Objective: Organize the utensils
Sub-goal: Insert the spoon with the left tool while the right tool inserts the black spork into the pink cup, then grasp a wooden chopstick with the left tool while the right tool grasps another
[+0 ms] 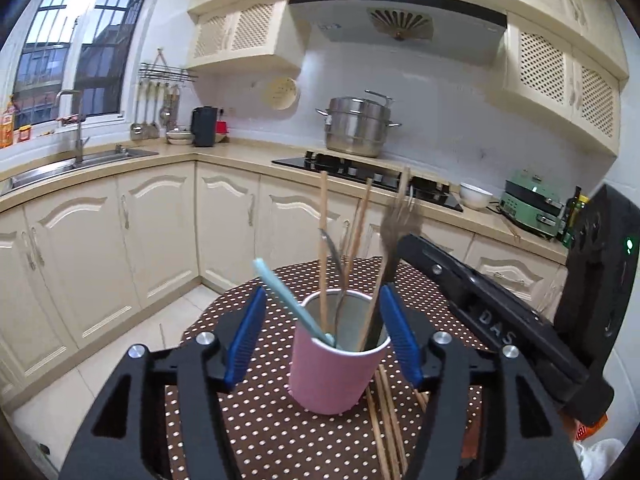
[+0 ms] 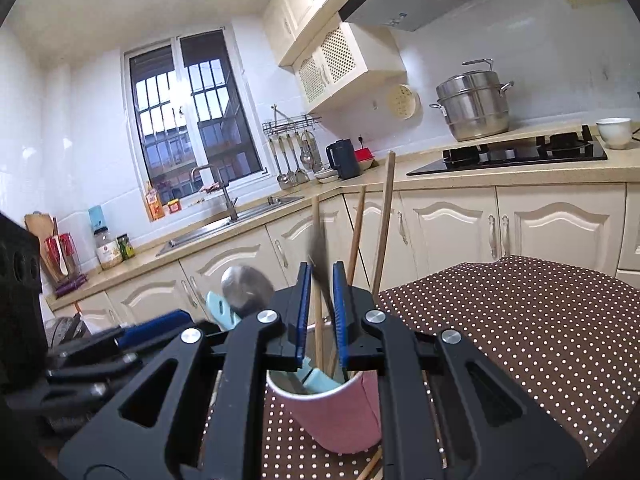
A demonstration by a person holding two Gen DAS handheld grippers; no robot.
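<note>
1. While it sits low in the middle of both views, the pink cylindrical cup with the shiny metal lining (image 1: pixel 332 376) is the main thing, standing upright on the brown cloth with white polka dots (image 1: pixel 256 412).
2. Stuck in the cup: a few long wooden chopsticks (image 1: pixel 322 240) leaning at different angles, a light blue plastic handle (image 1: pixel 288 300) tilted toward the left of the frame, and a metal spoon (image 2: pixel 246 288), whose bowl shows up left of centre in the right wrist view.
3. More loose wooden chopsticks (image 1: pixel 386 416) lie flat on the cloth just right of the cup's base.
4. Left gripper (image 1: pixel 324 334) is spread wide, its blue pads (image 1: pixel 246 340) on either side of the cup with a gap on both sides, so it isn't gripping anything.
5. Right gripper (image 2: pixel 322 312) hangs over the cup's mouth, clamped on a dark, motion-blurred utensil (image 2: pixel 320 260). In the left wrist view it looks like a fork (image 1: pixel 400 220), but it's pretty smeared.
6. Further out: cream cabinets, a steel steamer pot (image 1: pixel 358 128) by the black hob (image 1: pixel 360 176) upper centre, and a sink (image 1: pixel 80 162) at the left edge under the barred window.
</note>
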